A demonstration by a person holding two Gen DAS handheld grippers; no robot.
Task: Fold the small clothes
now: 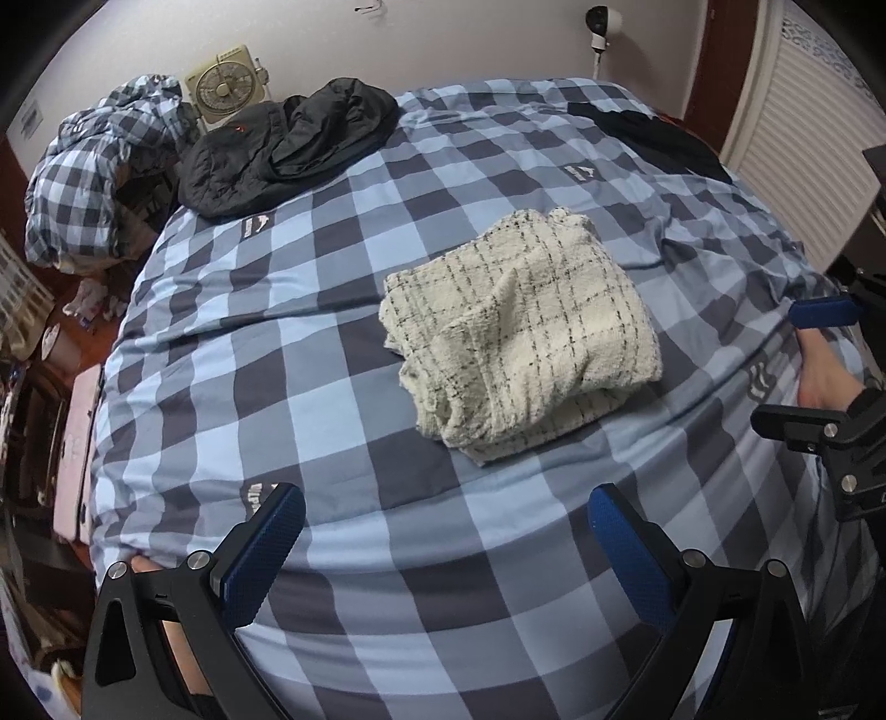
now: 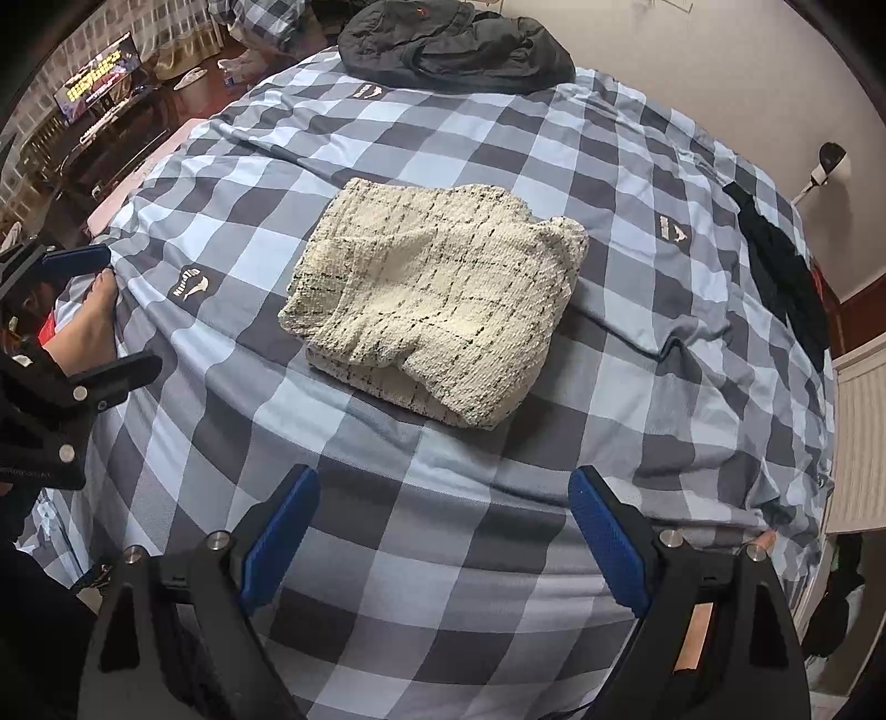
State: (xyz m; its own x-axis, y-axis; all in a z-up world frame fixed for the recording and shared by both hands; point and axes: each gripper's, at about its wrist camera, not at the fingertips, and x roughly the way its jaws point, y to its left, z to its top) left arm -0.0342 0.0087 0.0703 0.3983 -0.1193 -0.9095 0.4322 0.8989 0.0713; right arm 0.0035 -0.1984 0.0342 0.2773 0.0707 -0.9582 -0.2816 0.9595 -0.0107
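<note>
A cream knitted garment with thin black check lines (image 1: 520, 332) lies folded into a thick bundle in the middle of the blue checked bedspread (image 1: 310, 354); it also shows in the right wrist view (image 2: 437, 299). My left gripper (image 1: 446, 504) is open and empty, a little in front of the bundle and clear of it. My right gripper (image 2: 443, 487) is open and empty too, just short of the bundle's near edge. Each gripper shows at the edge of the other's view: the right one (image 1: 819, 354), the left one (image 2: 77, 310).
A black jacket (image 1: 288, 138) lies heaped at the far edge of the bed (image 2: 454, 50). A dark garment (image 1: 653, 138) lies spread at the far right (image 2: 786, 271). A checked quilt (image 1: 94, 166) is piled off the bed's left. A fan (image 1: 227, 83) stands by the wall.
</note>
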